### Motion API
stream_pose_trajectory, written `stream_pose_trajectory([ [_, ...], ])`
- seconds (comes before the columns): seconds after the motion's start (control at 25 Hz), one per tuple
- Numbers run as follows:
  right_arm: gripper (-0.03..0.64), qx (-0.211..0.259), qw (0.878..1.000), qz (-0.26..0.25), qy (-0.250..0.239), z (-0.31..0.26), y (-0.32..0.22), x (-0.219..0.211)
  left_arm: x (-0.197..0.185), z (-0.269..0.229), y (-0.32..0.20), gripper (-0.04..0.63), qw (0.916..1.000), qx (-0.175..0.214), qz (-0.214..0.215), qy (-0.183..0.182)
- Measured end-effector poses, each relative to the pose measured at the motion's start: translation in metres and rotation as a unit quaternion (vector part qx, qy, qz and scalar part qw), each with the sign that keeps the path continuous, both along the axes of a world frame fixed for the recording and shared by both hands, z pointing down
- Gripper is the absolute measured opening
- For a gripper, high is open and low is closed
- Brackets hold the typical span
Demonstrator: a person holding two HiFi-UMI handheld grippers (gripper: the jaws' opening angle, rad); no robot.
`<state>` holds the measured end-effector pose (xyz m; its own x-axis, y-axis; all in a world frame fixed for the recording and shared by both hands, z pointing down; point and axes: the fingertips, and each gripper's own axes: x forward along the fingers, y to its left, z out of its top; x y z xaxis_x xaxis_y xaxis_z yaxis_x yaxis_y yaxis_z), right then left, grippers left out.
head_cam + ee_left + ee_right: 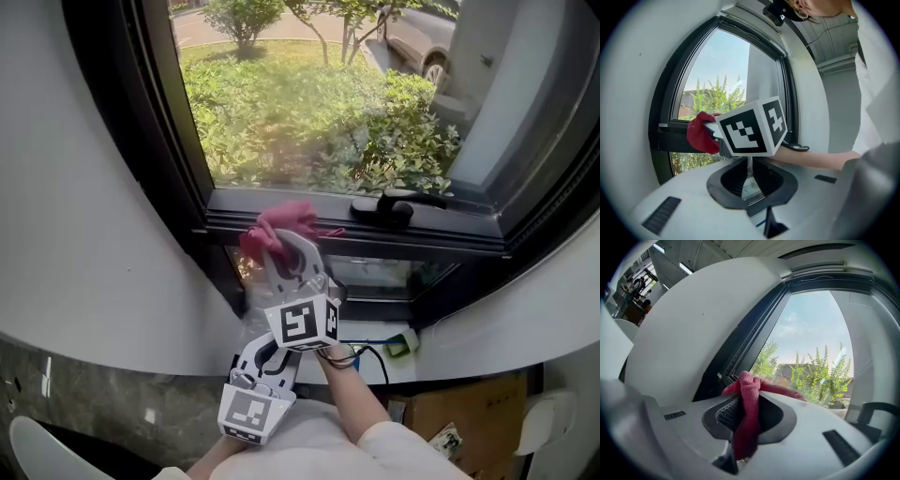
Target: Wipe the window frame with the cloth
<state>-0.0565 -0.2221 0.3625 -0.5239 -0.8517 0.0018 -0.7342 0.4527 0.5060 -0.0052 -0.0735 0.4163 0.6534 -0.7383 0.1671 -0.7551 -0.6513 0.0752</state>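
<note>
Cloth: a pinkish-red wad is being held in the tongs of the right-hand tool and is being pressed against the dark horizontal bar of the frame, near its left end; in the right gripper view a strip of it is seen hanging down between the two jaws.
Right gripper: its jaws are being kept clamped on the cloth, with the ribbed pads closed against the fabric; the tool is being held up at the window, marker cube toward the person.
Left gripper: it is being held low, close to the person's body and just below the right tool, well short of the glass; in its own view the jaws are standing together with nothing between them.
Window frame: black bars are being shown around an upper pane and a lower pane; the cloth is touching the crossbar between the two.
Handle: a black lever is lying on the crossbar, to the right of the cloth and apart from it.
Sill: a white ledge is running under the window, with a small green object lying on it.
Outside: green shrubs are being seen through the glass, with part of a car beyond them.
Below the sill: a cardboard box is standing at the lower right.
</note>
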Motion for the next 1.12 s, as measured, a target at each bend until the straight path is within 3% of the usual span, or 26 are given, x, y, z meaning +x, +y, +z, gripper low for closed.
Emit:
stream_pose_trajectory([
  [0.32,0.072,0.006,1.0,-0.001,0.01,0.001,0.001,0.0,-0.001,0.002,0.0,0.041,1.0,0.007,-0.004,0.004],
  [0.56,0.072,-0.002,1.0,-0.012,-0.001,0.0,0.001,0.0,-0.027,0.004,-0.01,0.041,0.9993,0.008,-0.038,0.001],
  [1.12,0.072,-0.009,1.0,-0.016,-0.011,0.0,0.001,0.007,-0.015,-0.023,-0.005,0.041,0.9977,0.068,0.009,0.005],
])
